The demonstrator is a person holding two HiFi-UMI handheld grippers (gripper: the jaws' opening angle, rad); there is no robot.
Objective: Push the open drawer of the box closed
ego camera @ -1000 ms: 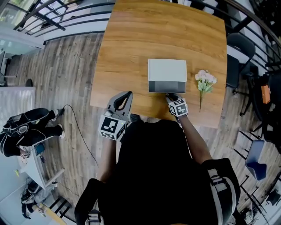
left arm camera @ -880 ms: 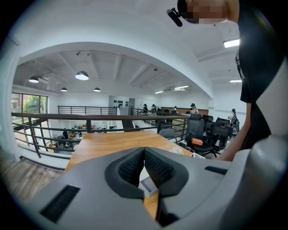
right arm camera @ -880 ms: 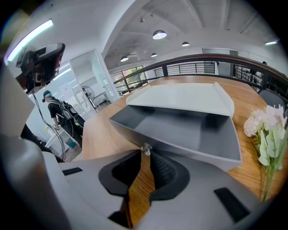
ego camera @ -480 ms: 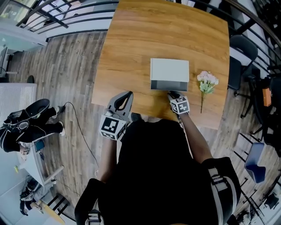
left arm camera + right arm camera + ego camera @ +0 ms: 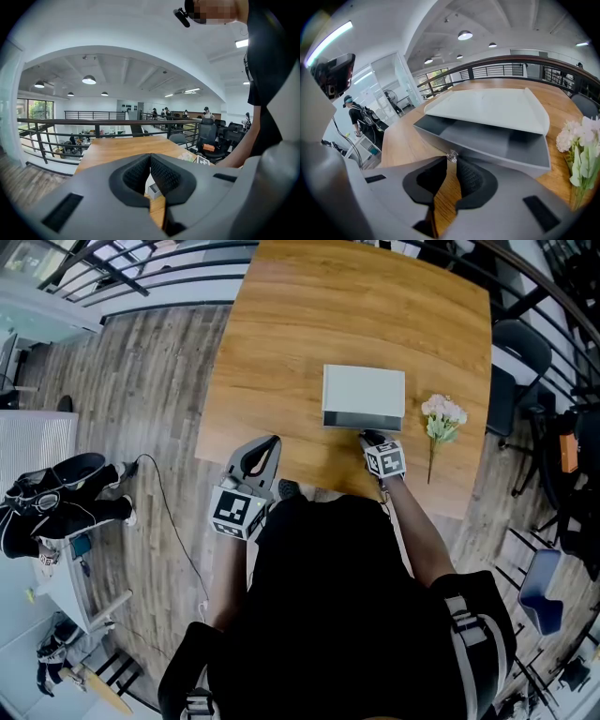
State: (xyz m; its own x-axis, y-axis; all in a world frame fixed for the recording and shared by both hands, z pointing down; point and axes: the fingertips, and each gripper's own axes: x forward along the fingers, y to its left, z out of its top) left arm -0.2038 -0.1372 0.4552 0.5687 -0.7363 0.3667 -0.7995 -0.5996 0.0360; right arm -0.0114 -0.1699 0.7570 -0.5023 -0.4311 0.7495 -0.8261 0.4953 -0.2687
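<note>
Wooden table (image 5: 281, 334), right gripper (image 5: 451, 163) outstretched, nipping drawer knob (image 5: 451, 155)

Open-plan office on a mezzanine. Around the wooden table (image 5: 281, 334): black railing (image 5: 93, 123) just behind, swivel chairs (image 5: 208, 136) to its right, pendant lamps (image 5: 89, 80) overhead, people (image 5: 206, 111) at desks well beyond.

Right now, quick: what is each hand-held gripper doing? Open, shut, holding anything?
Left hand-held gripper: shut, nothing between its jaws.
Right hand-held gripper: shut on the drawer knob.
</note>
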